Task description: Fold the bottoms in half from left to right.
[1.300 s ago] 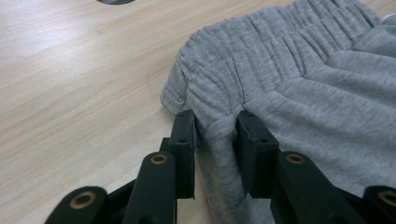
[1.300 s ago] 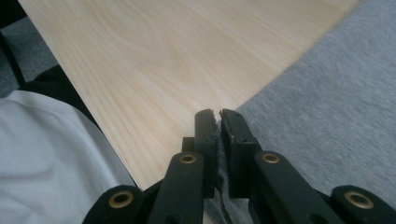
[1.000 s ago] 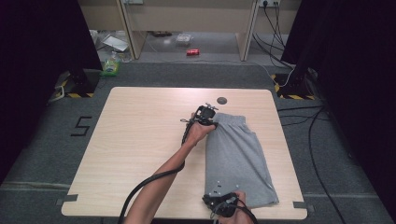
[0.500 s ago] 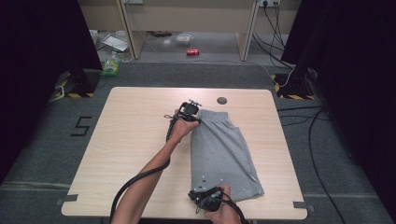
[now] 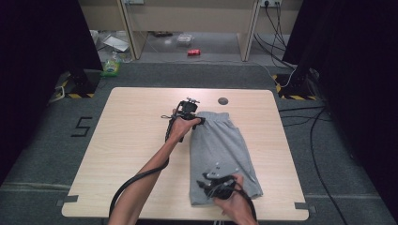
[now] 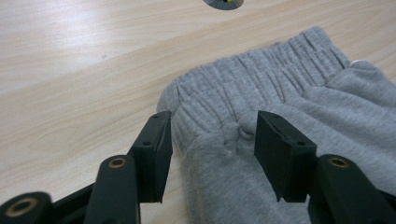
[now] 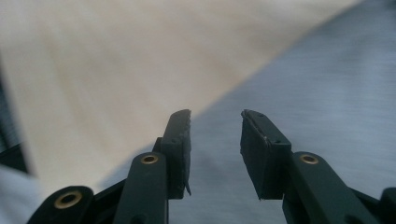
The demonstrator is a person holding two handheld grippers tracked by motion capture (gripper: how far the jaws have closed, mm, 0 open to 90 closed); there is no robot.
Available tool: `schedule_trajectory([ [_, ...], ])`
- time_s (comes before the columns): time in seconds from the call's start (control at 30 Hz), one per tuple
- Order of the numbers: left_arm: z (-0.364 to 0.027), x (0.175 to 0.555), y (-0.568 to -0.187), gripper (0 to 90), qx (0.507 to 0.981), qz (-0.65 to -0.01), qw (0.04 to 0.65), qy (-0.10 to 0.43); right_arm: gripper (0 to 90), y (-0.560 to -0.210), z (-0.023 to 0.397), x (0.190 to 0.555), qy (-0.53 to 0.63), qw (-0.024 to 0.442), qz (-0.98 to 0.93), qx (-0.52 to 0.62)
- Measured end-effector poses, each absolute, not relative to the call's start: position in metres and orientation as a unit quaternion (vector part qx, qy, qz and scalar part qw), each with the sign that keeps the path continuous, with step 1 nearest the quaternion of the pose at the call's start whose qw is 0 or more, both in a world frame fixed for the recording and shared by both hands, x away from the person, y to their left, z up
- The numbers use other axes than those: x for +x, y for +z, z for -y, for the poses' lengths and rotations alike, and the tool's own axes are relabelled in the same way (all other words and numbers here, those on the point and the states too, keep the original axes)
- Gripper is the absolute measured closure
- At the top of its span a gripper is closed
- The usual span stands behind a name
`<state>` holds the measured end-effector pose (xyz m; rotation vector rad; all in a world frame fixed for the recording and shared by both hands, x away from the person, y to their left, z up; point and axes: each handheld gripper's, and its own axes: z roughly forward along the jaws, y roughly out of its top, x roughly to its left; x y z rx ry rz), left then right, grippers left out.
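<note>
Grey folded shorts (image 5: 220, 145) lie lengthwise on the wooden table (image 5: 131, 140), with the elastic waistband at the far end. My left gripper (image 5: 190, 108) sits at the waistband's left corner. In the left gripper view its jaws have just been opening, and my left gripper (image 6: 212, 126) stands open with a pucker of the shorts (image 6: 280, 84) between the pads, untouched. My right gripper (image 5: 217, 180) hovers over the near hem. Its jaws have also just been opening. In the blurred right gripper view my right gripper (image 7: 215, 119) is open over the grey shorts (image 7: 317, 93), with nothing between the pads.
A round cable hole (image 5: 223, 101) lies in the table just beyond the waistband, also seen as the hole (image 6: 224, 3). The table's left half is bare wood. On the floor beyond are a red can (image 5: 193, 52), a green bottle (image 5: 111, 65) and cables (image 5: 300, 117) at the right.
Both grippers dragged the shorts leftward across the table, then let go. The right gripper has since lifted and moved farther up the cloth.
</note>
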<state>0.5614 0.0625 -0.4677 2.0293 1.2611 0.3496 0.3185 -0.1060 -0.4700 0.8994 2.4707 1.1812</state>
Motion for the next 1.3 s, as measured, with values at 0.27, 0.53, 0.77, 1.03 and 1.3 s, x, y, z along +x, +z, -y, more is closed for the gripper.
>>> schedule_trajectory([
  [0.27, -0.062, 0.559, -0.463, 42.7, 0.785, -0.485, 0.360, 0.138, 65.7, -0.463, 0.182, 0.370, 0.361, 0.222, -0.809, 0.408],
  [0.53, -0.065, 0.560, -0.470, 40.9, 0.782, -0.494, 0.353, 0.139, 68.2, -0.474, 0.214, 0.405, 0.349, 0.228, -0.784, 0.460],
  [0.77, -0.070, 0.559, -0.472, 38.6, 0.778, -0.499, 0.357, 0.136, 71.4, -0.487, 0.209, 0.431, 0.350, 0.199, -0.786, 0.469],
  [1.03, -0.077, 0.559, -0.472, 37.1, 0.772, -0.503, 0.365, 0.128, 87.7, -0.489, 0.213, 0.441, 0.345, 0.194, -0.786, 0.475],
  [1.3, -0.082, 0.559, -0.475, 37.0, 0.768, -0.509, 0.369, 0.124, 86.9, -0.493, 0.225, 0.443, 0.342, 0.191, -0.779, 0.489],
])
